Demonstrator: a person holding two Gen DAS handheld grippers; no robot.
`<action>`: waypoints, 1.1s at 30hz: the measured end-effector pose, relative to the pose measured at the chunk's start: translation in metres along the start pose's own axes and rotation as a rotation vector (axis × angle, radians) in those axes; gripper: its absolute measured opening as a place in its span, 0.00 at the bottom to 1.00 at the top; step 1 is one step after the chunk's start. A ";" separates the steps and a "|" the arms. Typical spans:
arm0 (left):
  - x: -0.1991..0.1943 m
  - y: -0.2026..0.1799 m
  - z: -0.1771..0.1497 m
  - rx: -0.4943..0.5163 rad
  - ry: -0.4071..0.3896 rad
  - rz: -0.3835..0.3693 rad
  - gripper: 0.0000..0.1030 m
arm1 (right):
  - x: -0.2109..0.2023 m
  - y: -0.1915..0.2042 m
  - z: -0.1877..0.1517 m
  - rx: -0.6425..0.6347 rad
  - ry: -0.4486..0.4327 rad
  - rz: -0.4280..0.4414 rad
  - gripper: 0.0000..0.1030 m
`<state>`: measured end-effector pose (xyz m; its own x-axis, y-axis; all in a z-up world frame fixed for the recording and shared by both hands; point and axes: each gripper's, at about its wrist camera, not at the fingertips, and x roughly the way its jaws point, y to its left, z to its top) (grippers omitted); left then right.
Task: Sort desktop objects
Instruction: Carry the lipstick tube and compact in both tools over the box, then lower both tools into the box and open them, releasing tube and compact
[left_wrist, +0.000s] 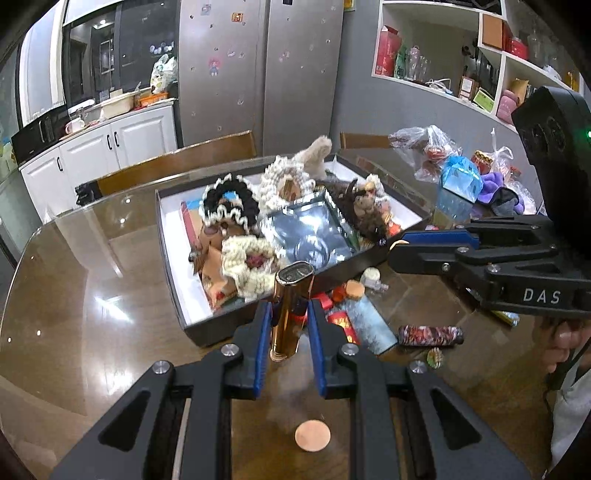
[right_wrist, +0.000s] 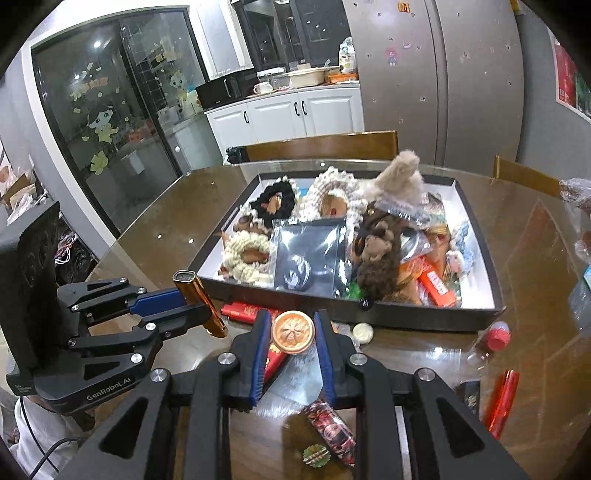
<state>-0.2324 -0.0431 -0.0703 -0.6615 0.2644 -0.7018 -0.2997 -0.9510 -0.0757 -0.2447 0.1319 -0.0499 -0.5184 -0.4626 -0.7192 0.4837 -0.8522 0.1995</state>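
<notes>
My left gripper (left_wrist: 290, 314) is shut on a gold lighter (left_wrist: 290, 306) and holds it upright just in front of the black box (left_wrist: 207, 332); it shows in the right wrist view (right_wrist: 192, 306) with the lighter (right_wrist: 199, 299) at the left. My right gripper (right_wrist: 291, 330) is shut on a round copper tin (right_wrist: 293, 331) with a flower-pattern lid, above the table near the box's front wall (right_wrist: 406, 314). In the left wrist view my right gripper (left_wrist: 397, 245) comes in from the right, the tin barely visible. The box holds scrunchies (right_wrist: 245, 254), plush toys (right_wrist: 380, 251) and a foil bag (right_wrist: 310, 254).
Loose items lie on the glass-topped wooden table: red packets (right_wrist: 243, 310), a patterned lighter (right_wrist: 332, 428), a green-gold flower trinket (right_wrist: 316, 456), a white round piece (right_wrist: 362, 332), a red-capped bottle (right_wrist: 496, 336), a copper disc (left_wrist: 312, 435). Plastic bags (left_wrist: 432, 151) crowd the right. Chairs stand behind.
</notes>
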 end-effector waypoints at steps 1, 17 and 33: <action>-0.001 0.000 0.003 0.004 -0.003 -0.002 0.20 | -0.001 0.000 0.002 -0.004 -0.002 0.000 0.24; 0.006 0.014 0.069 0.003 -0.070 -0.024 0.20 | -0.004 -0.004 0.057 -0.032 -0.058 -0.019 0.24; 0.048 0.043 0.091 -0.043 -0.047 -0.017 0.20 | 0.042 -0.024 0.090 -0.044 -0.028 -0.039 0.24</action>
<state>-0.3396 -0.0569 -0.0433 -0.6882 0.2871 -0.6663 -0.2821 -0.9520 -0.1188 -0.3418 0.1115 -0.0248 -0.5568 -0.4360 -0.7071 0.4928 -0.8586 0.1413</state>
